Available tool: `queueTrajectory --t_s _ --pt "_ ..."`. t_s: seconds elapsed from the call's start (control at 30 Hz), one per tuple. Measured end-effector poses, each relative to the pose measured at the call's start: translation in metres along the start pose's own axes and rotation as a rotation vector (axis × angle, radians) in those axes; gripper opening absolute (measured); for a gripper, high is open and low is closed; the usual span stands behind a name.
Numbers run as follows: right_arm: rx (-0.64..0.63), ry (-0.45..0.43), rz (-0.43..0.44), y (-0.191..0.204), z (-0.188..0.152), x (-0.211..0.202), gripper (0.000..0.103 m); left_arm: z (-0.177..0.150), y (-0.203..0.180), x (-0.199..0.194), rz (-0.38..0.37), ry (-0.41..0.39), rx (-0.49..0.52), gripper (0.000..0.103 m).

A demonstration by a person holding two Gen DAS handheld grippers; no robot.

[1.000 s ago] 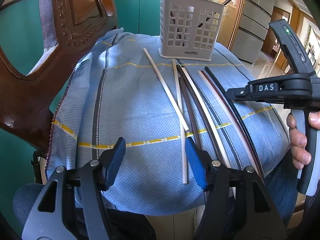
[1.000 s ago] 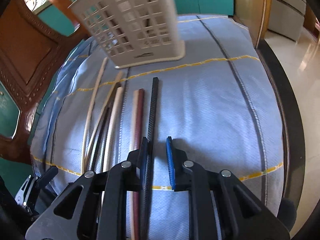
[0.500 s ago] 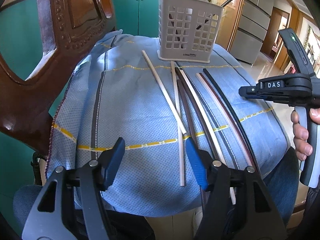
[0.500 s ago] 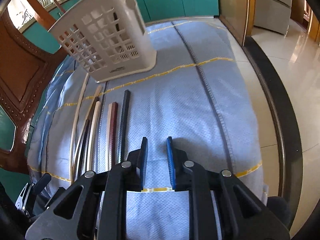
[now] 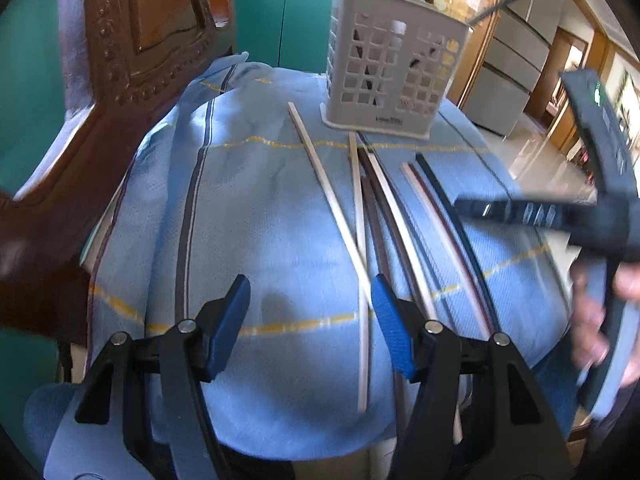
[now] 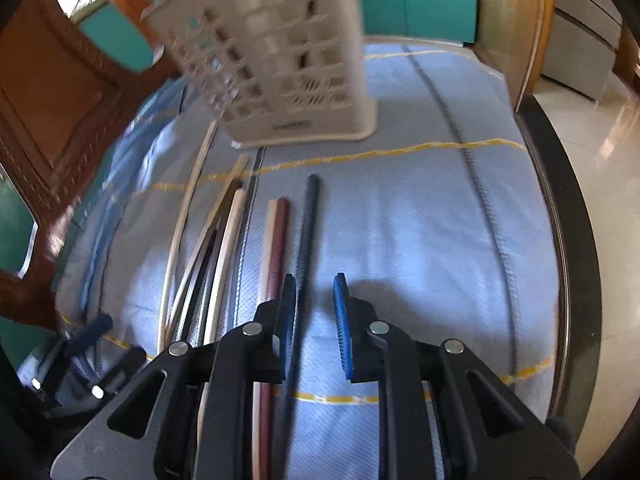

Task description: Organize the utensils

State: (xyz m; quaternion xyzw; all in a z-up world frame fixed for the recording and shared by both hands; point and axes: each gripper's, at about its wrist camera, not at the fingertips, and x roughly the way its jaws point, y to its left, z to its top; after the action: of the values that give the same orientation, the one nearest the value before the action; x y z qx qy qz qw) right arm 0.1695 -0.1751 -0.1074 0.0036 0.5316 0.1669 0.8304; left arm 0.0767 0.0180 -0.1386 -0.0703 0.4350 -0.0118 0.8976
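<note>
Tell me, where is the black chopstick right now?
The black chopstick lies on the blue cloth, rightmost of the row beside a dark red chopstick, its near end between the right gripper fingers, pointing toward the white plastic basket.

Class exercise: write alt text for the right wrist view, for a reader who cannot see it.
The open right gripper hovers low over a black chopstick lying on a blue cloth. Left of it lie a maroon chopstick and several pale ones, all pointing toward a white slotted utensil basket standing at the far end.
</note>
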Motion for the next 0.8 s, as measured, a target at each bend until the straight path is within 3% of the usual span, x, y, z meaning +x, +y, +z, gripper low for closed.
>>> queueTrajectory --t_s 0.1,0.2,0.43,0.57,0.7,0.8 --pt "-0.047 -0.016 -0.051 0.008 0.0 0.002 0.019 0.025 0.004 0.012 -0.002 0.001 -0.027 0.059" --pt "-0.06 -0.022 -0.066 0.006 -0.001 0.002 0.01 0.055 0.005 0.027 0.004 -0.008 -0.034 0.057" --pt "-0.06 -0.025 -0.044 -0.008 -0.006 -0.004 0.009 0.116 0.006 0.088 0.059 0.077 -0.038 0.049" --pt "-0.07 -0.024 -0.044 -0.008 -0.006 -0.004 0.008 0.124 0.006 0.111 0.109 0.132 -0.021 0.038" --pt "-0.086 -0.032 -0.061 -0.006 -0.005 -0.003 0.008 0.119 0.005 0.106 0.107 0.14 -0.003 0.01" --pt "-0.088 -0.035 -0.071 -0.003 -0.005 -0.004 0.008 0.105 0.006 0.093 0.104 0.126 0.002 0.007"
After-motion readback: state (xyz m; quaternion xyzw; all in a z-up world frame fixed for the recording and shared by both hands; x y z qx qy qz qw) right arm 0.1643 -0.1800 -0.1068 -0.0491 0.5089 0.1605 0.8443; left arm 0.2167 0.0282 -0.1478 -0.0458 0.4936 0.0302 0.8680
